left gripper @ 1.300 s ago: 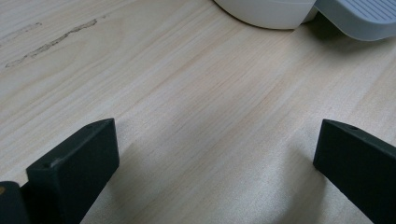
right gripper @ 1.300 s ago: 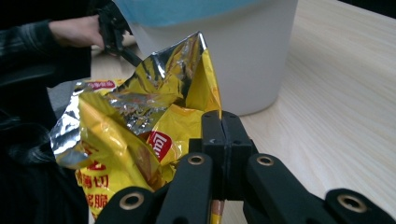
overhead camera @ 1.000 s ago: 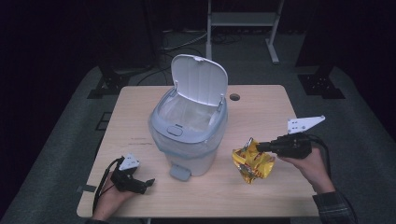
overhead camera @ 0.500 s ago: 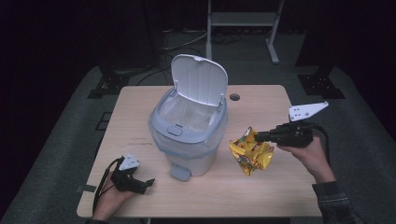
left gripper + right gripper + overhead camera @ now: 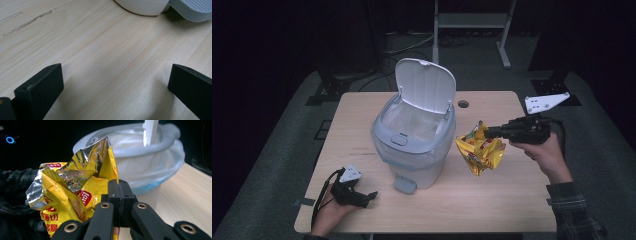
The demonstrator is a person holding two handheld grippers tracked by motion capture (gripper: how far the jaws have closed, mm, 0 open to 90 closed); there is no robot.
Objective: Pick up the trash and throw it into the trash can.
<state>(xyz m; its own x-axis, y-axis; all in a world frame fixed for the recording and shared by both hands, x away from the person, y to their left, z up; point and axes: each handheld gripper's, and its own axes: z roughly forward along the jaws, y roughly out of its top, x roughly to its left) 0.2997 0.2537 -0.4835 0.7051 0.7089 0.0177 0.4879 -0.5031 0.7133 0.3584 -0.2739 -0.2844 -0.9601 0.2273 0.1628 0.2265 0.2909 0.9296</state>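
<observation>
Lifted higher, crumpled chip bag [image 5: 479, 148] in right gripper [image 5: 488, 132] hangs beside open bin [image 5: 416, 137].

The crumpled chip bag [image 5: 72, 192] at the left of the right gripper view is bright yellow with a silver foil inside, a red logo and red lettering. The bin [image 5: 417, 145] in the middle of the high view is pale blue-grey, its raised lid [image 5: 426, 87] near white, its liner [image 5: 150, 170] clear, perhaps bluish. The table [image 5: 492, 200] is light wood with fine grain. Both grippers [image 5: 489, 131] [image 5: 373, 195] are black. The sleeve [image 5: 574, 212] at lower right is dark plaid.
</observation>
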